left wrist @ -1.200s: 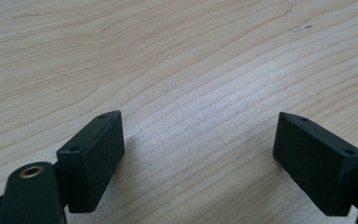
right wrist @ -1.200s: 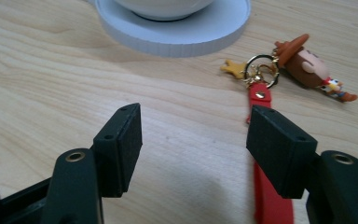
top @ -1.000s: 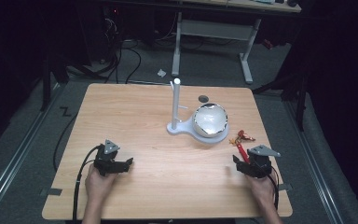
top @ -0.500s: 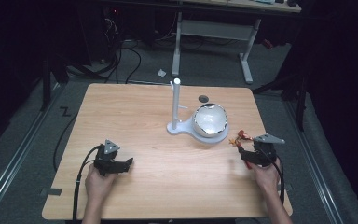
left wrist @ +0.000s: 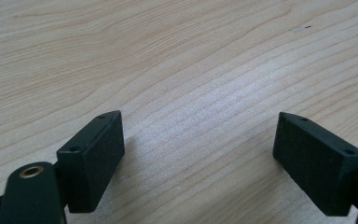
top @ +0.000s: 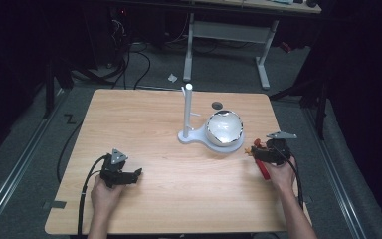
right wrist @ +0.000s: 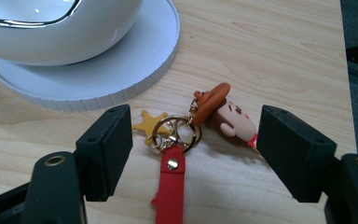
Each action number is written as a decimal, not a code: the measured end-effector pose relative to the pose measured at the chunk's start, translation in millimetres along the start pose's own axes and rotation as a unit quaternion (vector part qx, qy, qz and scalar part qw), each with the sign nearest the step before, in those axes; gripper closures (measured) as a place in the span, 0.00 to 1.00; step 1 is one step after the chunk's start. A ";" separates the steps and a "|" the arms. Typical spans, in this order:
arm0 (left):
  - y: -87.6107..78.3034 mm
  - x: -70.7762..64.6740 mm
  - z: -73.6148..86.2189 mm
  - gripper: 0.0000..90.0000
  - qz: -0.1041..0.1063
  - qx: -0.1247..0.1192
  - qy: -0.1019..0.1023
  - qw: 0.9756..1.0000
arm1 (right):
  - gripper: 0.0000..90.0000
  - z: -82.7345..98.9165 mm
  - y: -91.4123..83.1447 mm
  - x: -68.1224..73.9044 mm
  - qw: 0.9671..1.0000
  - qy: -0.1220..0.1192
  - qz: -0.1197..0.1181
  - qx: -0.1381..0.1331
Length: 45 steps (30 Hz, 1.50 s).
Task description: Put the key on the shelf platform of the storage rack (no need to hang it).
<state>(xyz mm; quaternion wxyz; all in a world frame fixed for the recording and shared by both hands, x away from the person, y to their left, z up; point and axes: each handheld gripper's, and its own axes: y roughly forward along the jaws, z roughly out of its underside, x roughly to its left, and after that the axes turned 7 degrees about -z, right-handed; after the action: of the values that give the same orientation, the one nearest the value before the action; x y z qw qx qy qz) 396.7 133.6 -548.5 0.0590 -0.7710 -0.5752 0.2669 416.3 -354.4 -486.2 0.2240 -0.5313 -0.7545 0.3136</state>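
My right tool (right wrist: pixel 196 154) has just been opening its jaws and now stands wide, the keychain (right wrist: pixel 177 140) lying loose between them on the surface (top: pixel 169 129), near the right edge. In the last second I've slid toward it, so the grasp looks imminent. Just beyond sits the white stand (right wrist: pixel 121 70). My left tool (left wrist: pixel 200 158) rests open over bare wood.

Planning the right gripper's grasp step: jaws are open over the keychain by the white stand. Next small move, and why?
Probably ease the right gripper down and close on the gold ring. Its jaws have just been opening and now straddle the keychain, pads pressing on nothing; the ring and red strap lie flat on the table midway between them, beside the white stand's base.
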 end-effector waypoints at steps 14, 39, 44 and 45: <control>0.0 0.0 0.0 0.19 0.000 0.000 0.000 1.000 | 0.32 -10.1 22.7 -15.2 0.999 0.029 -0.002 0.015; -0.1 -0.1 0.1 0.19 -0.001 0.000 0.000 1.000 | 0.57 -5.5 42.7 -19.7 0.999 0.034 0.024 0.021; -0.2 -0.1 0.1 0.19 -0.001 0.000 0.001 1.000 | 0.63 -6.1 40.8 -17.7 0.999 0.024 0.026 0.011; -0.2 -0.1 0.1 0.19 -0.001 0.000 0.001 1.000 | 0.64 -6.3 40.3 -17.6 0.999 0.024 0.024 0.009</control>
<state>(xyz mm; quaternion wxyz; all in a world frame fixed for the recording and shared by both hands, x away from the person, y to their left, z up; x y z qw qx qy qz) 396.4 133.6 -548.5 0.0597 -0.7705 -0.5760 0.2664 453.1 -359.9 -510.6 0.2390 -0.5542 -0.7333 0.3130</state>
